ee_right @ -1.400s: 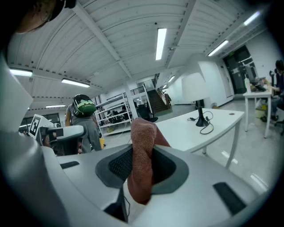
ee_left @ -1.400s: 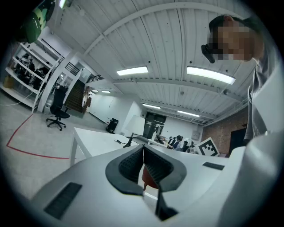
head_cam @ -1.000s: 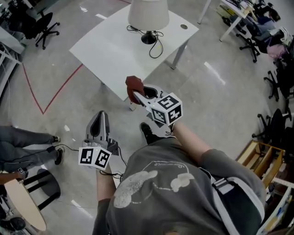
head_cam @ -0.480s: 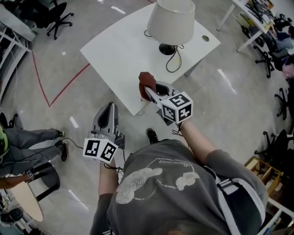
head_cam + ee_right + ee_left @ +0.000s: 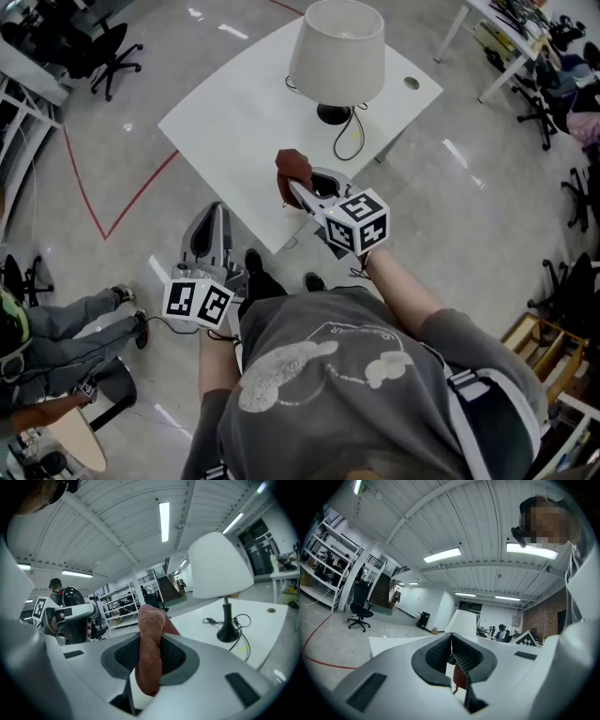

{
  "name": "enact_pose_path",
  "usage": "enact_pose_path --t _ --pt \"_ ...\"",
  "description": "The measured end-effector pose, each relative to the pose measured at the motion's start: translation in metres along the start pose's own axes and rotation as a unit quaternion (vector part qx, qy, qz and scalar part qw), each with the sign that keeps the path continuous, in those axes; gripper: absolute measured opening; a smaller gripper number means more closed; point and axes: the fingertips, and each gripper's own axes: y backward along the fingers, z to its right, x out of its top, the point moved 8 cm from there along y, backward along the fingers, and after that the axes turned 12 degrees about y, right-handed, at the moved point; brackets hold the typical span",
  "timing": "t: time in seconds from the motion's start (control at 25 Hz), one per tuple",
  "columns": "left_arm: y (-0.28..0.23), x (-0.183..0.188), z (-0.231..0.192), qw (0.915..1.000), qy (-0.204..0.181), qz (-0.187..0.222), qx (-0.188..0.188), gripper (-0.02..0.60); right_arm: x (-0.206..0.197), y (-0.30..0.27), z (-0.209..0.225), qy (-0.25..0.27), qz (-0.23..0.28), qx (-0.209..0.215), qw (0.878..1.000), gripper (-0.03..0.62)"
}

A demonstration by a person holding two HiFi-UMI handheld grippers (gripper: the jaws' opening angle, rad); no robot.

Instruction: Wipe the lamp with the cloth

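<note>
A lamp with a cream shade (image 5: 337,49) and a black base (image 5: 333,114) stands on the white table (image 5: 244,112), its black cord (image 5: 349,136) looping beside the base. The lamp (image 5: 219,569) also shows in the right gripper view at right. My right gripper (image 5: 300,187) is shut on a reddish-brown cloth (image 5: 292,171), held over the table's near edge, short of the lamp. The cloth (image 5: 151,648) sticks up between the jaws. My left gripper (image 5: 208,239) is shut, holding nothing, lower left over the floor. In its own view the left gripper (image 5: 452,651) points toward the table.
A round cable hole (image 5: 412,83) marks the table's right corner. Red tape lines (image 5: 112,202) run on the floor at left. Office chairs (image 5: 112,52) stand at upper left and at right (image 5: 553,84). A seated person's legs (image 5: 75,323) are at left.
The table and lamp have come nearer in the head view. My right gripper with the cloth now hangs over the table's near edge. The left gripper stays low beside it.
</note>
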Motion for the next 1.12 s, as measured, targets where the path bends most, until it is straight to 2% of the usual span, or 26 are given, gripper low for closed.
enact_pose_path --t 0.16,0.32,0.56,0.72,1.12 --pt "-0.037 0.007 -0.019 0.9992 -0.001 -0.008 -0.038 0.008 -0.001 -0.01 0.007 -0.007 0.0 -0.029 1.0 0.097" --pt "-0.077 0.015 -0.035 0.9967 0.003 -0.024 -0.077 0.008 0.006 -0.022 0.016 -0.035 0.009 -0.06 0.998 0.097" --pt "-0.133 0.042 -0.077 0.9918 0.005 -0.044 -0.119 0.008 0.029 -0.064 0.025 -0.028 0.01 -0.109 0.994 0.097" --pt "-0.166 0.057 -0.1 0.9874 0.006 -0.062 -0.145 0.008 0.043 -0.086 0.029 -0.041 0.022 -0.152 0.987 0.097" --pt "-0.246 0.087 -0.143 0.9712 0.012 -0.097 -0.218 0.008 0.075 -0.145 0.044 -0.067 0.022 -0.23 0.971 0.097"
